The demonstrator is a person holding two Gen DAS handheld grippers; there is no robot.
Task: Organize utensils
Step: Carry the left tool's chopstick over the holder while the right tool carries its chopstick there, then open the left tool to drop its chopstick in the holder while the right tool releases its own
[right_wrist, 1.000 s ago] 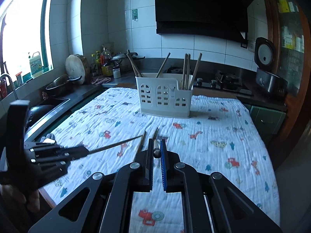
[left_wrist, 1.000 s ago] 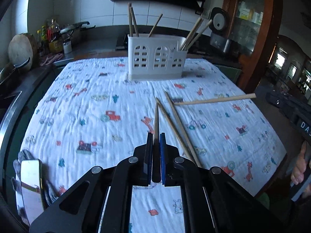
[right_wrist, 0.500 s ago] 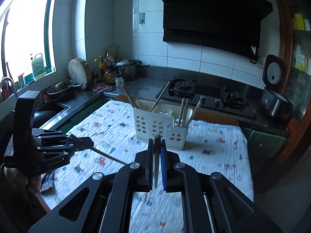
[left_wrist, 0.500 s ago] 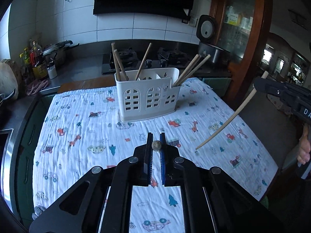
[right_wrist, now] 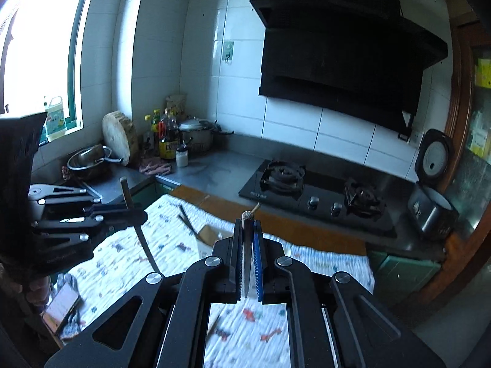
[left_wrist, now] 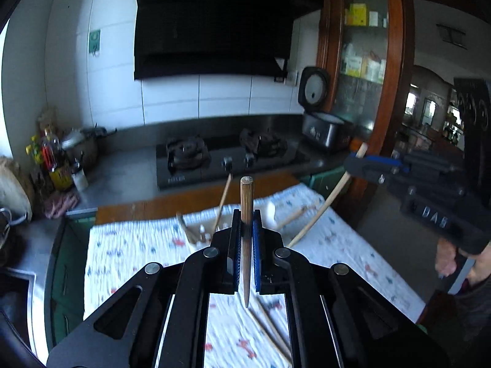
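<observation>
The left gripper (left_wrist: pixel 246 233) has its jaws pinched on a chopstick (left_wrist: pixel 246 214) that stands almost upright between the blue pads, blunt end up and thin tip down over the cloth-covered table (left_wrist: pixel 129 245). The right gripper (right_wrist: pixel 248 239) is clamped the same way on a second chopstick (right_wrist: pixel 247 245), its long axis also near vertical, butt end on top.

The left view shows the right gripper (left_wrist: pixel 377 168) from the side, at the right edge: there its chopstick (left_wrist: pixel 325 208) slants, upper end toward the cupboard, lower end toward the table. It also shows two loose chopsticks (left_wrist: pixel 270 334) lying on the cloth just below the left jaws, and the white holder (left_wrist: pixel 270 211), mostly hidden behind the gripper, with sticks leaning out of it.

The right view shows the left gripper (right_wrist: pixel 135 214) at the left, its chopstick (right_wrist: pixel 144 245) tilted with the tip low. Only this view takes in a phone (right_wrist: pixel 61 306) at the table's near edge and the window.
</observation>
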